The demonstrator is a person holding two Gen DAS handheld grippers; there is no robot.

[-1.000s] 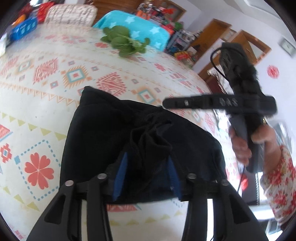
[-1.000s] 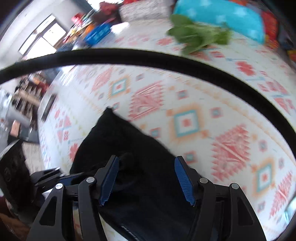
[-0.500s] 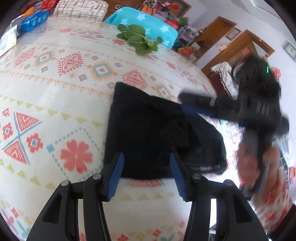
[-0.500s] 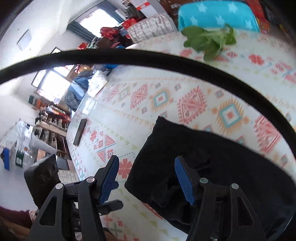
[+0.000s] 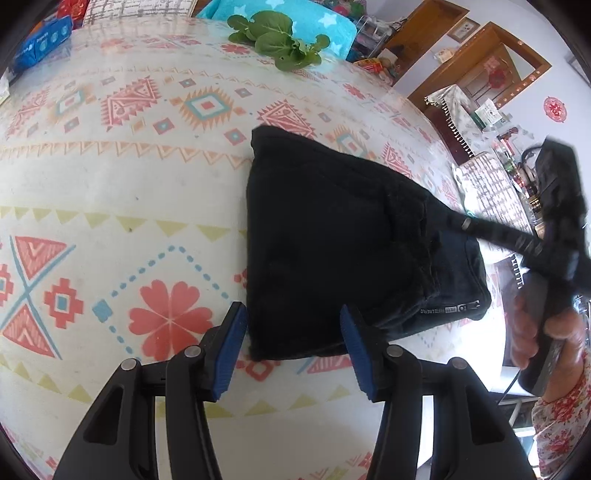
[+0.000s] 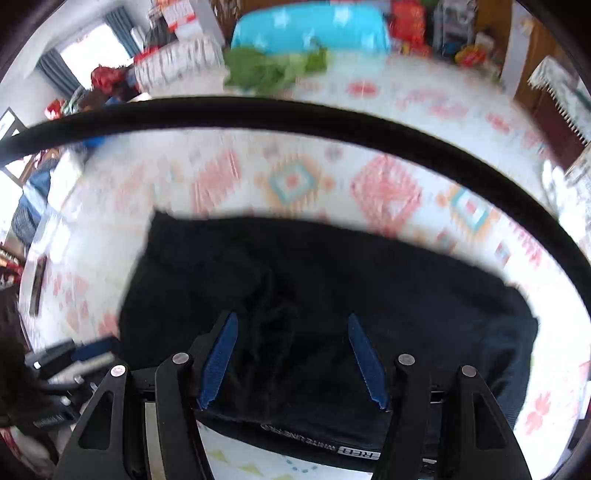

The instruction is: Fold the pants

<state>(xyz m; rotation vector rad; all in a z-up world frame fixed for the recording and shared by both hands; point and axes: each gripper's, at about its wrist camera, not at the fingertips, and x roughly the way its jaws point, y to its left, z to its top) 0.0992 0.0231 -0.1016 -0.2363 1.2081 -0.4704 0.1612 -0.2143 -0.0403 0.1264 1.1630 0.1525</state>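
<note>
Black pants (image 5: 332, 236) on cream tablecloth (image 5: 110, 192) with coral-and-teal geometric motifs, green leafy vegetable (image 5: 280, 33), blue-padded grippers

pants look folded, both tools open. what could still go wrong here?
1. The right tool hangs low over the black pants; its open fingers could snag the bunched cloth in the middle and undo the fold.
2. The pants' near edge lies close to the table edge; a nudge from the left tool might push it off.

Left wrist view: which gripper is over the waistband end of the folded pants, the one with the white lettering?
The right gripper, reaching in from the right edge over the pants; the left gripper sits open at the plain near edge.
</note>
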